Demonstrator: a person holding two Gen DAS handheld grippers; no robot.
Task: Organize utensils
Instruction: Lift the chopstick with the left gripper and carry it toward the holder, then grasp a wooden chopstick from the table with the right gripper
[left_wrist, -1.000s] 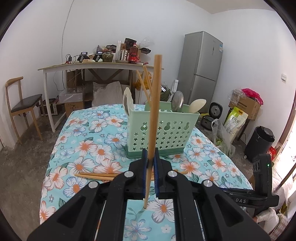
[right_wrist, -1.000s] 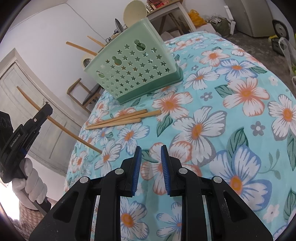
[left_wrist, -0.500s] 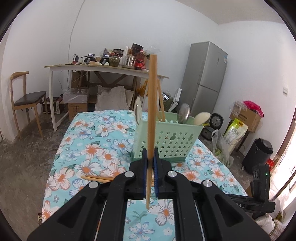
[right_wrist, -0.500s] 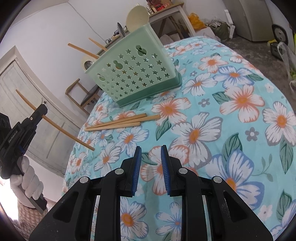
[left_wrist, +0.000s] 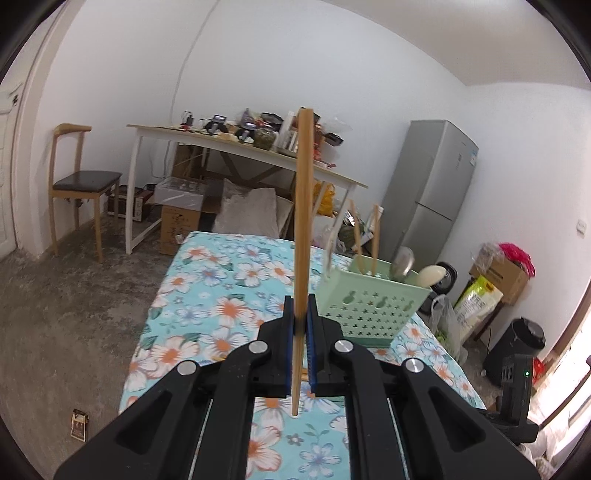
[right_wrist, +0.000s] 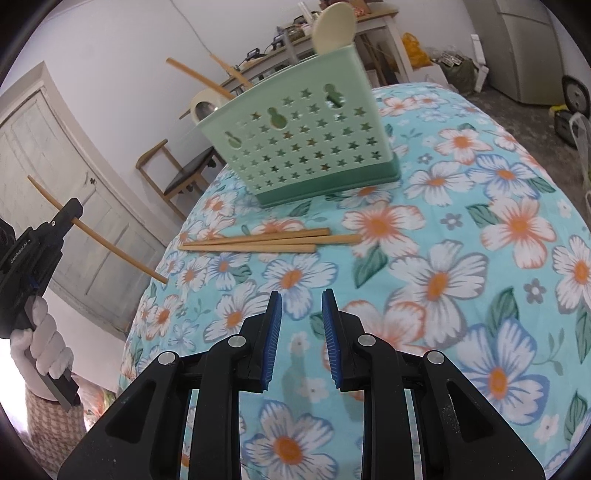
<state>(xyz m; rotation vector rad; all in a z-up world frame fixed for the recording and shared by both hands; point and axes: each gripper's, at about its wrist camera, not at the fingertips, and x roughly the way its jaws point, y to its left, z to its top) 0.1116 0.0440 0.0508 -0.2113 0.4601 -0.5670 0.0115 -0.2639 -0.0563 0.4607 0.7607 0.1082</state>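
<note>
Your left hand-held gripper (left_wrist: 300, 334) pinches a smooth bamboo chopstick (left_wrist: 302, 229) upright off the surface's near edge; held low, it could pivot and miss the perforated green plastic caddy (right_wrist: 303, 138). Your right hand-held gripper (right_wrist: 300, 338) hangs spread and empty, short of three loose chopsticks (right_wrist: 266, 240).

Left gripper (left_wrist: 302, 325): matte black plastic arms, blue ribbed pads lining fingers (left_wrist: 290, 347), round silver screws showing at joints. Right gripper (right_wrist: 301, 328): same black build, blue pads, silver screws. Left hand (right_wrist: 40, 343) wearing white knit glove; checked pink-and-cream sleeve showing below; small white lettering running along black body.
</note>
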